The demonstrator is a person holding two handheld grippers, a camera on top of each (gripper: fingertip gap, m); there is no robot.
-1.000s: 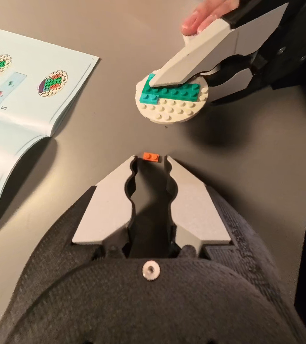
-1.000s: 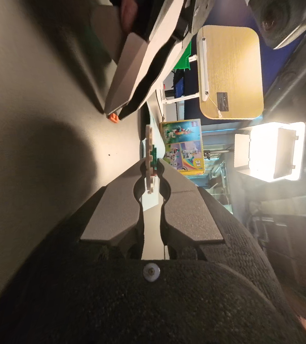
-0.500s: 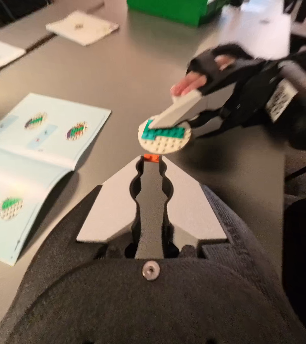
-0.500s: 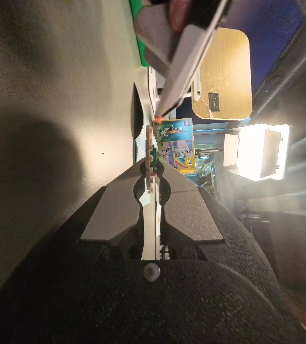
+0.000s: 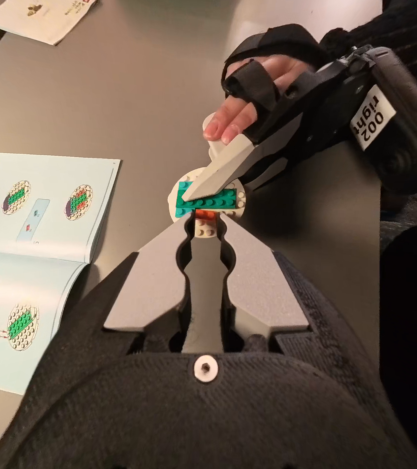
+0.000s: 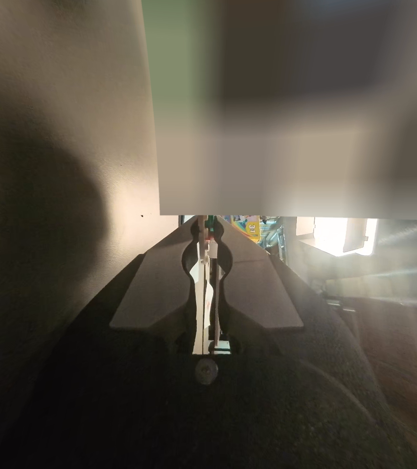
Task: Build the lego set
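Note:
In the left wrist view my left gripper [image 5: 205, 216] is shut on a small orange brick [image 5: 205, 215] and holds it against the near side of a round cream plate [image 5: 204, 231], just in front of the long green plate [image 5: 211, 201] and teal piece [image 5: 182, 212] fixed on it. My right gripper [image 6: 207, 220] is shut on the round plate, which shows edge-on [image 6: 201, 238] between its fingers. Its upper finger [image 5: 217, 182] lies across the green plate. A hand [image 5: 230, 119] drives the right gripper.
An open instruction booklet [image 5: 37, 203] lies on the grey table [image 5: 100, 101] to the left. Another leaflet [image 5: 42, 17] lies at the far left. A colourful box [image 6: 246, 227] and a bright lamp [image 6: 339, 236] stand beyond the right gripper. Only a small space, under 4 cm, lies between the two pairs of fingers.
My left gripper closed on the orange brick that lay on the table, lifted it and brought it to the round plate. The right gripper kept hold of the plate.

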